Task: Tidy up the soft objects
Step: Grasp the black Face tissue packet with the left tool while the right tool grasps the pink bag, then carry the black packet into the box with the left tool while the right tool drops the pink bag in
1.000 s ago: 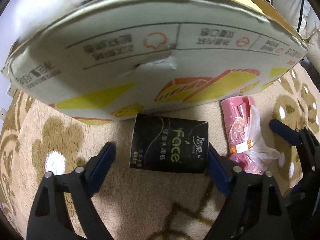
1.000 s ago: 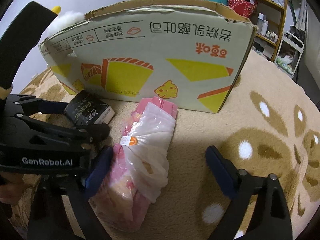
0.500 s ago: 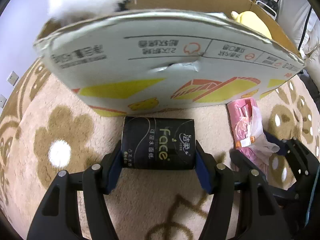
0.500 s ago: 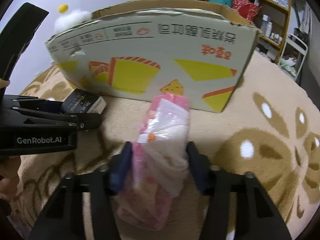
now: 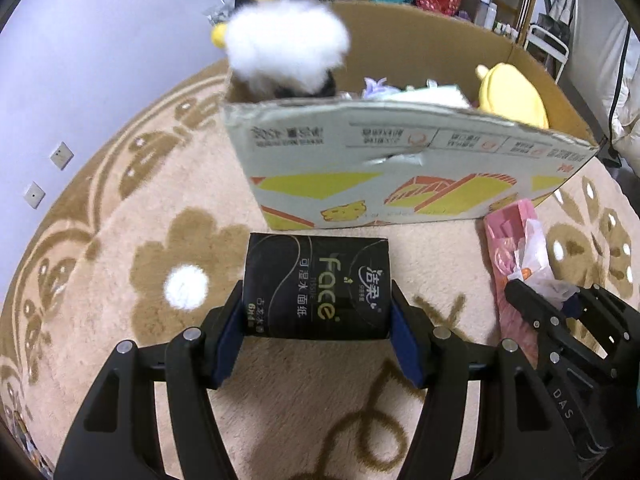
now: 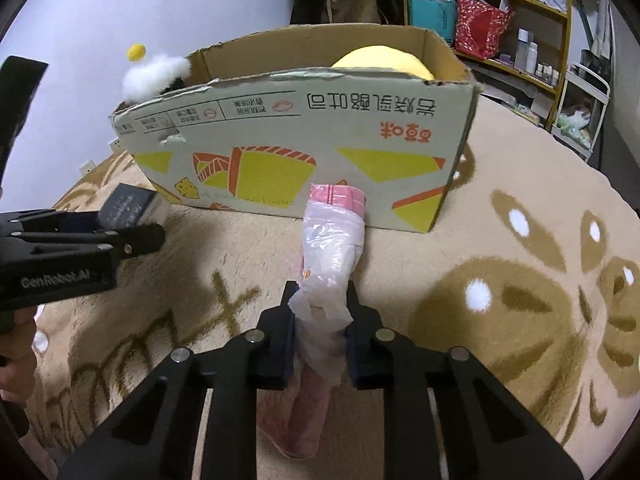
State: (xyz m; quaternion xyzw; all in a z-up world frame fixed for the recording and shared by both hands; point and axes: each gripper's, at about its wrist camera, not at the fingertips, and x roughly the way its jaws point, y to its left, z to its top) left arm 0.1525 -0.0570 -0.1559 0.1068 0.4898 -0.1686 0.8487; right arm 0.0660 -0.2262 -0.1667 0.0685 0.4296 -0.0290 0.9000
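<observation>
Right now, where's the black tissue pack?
In the left wrist view the black tissue pack sits clamped in the left gripper, just before the cardboard box, left of the pink bag.

Both grippers angled steeply downward: the left gripper clamped a black tissue pack, the right gripper squeezed tight on a pink bag.

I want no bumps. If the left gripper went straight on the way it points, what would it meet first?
Probably the cardboard box: its printed wall stands just beyond the black tissue pack that the left gripper holds. Depth is uncertain.
</observation>
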